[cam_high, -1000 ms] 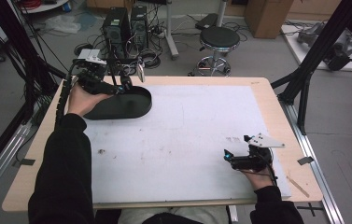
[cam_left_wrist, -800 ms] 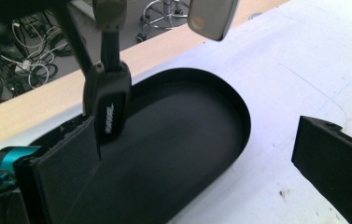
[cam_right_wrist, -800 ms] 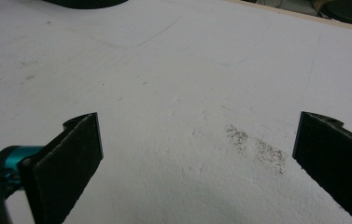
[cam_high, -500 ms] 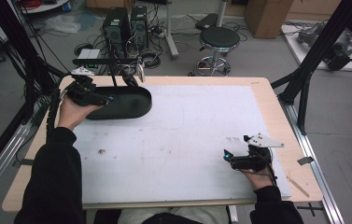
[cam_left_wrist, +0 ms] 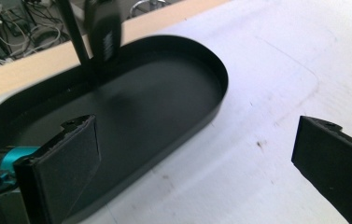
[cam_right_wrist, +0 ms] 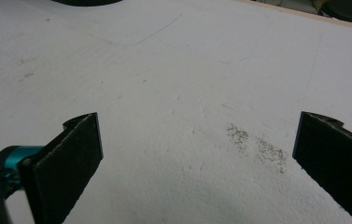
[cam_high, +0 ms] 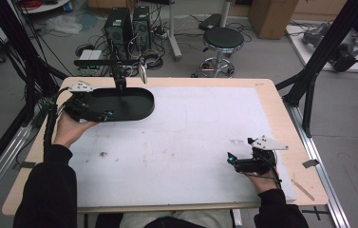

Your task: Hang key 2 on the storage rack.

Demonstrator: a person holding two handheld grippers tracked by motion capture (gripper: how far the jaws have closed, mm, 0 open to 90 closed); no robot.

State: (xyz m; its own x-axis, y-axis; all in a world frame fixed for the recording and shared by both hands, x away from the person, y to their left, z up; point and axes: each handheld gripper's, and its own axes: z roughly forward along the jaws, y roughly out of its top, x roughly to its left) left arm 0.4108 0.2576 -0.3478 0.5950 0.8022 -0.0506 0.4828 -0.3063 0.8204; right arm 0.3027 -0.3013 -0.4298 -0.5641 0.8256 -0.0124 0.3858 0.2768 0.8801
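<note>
Right claw (cam_right_wrist: 197,158) jaws spread wide, over bare white table sheet (cam_right_wrist: 173,70), dark speckled smudge (cam_right_wrist: 257,144) between them

Wooden table (cam_high: 281,102), white mat (cam_high: 191,142) covering top; black oval tray (cam_high: 134,102) on mat's far-left corner.

The left hand-held gripper (cam_high: 101,113) is held far out at the worktop's (cam_high: 205,128) back left corner, jaws spread wide. The right hand-held gripper (cam_high: 233,161) rests near the worktop's front right edge, jaws likewise wide apart.
</note>
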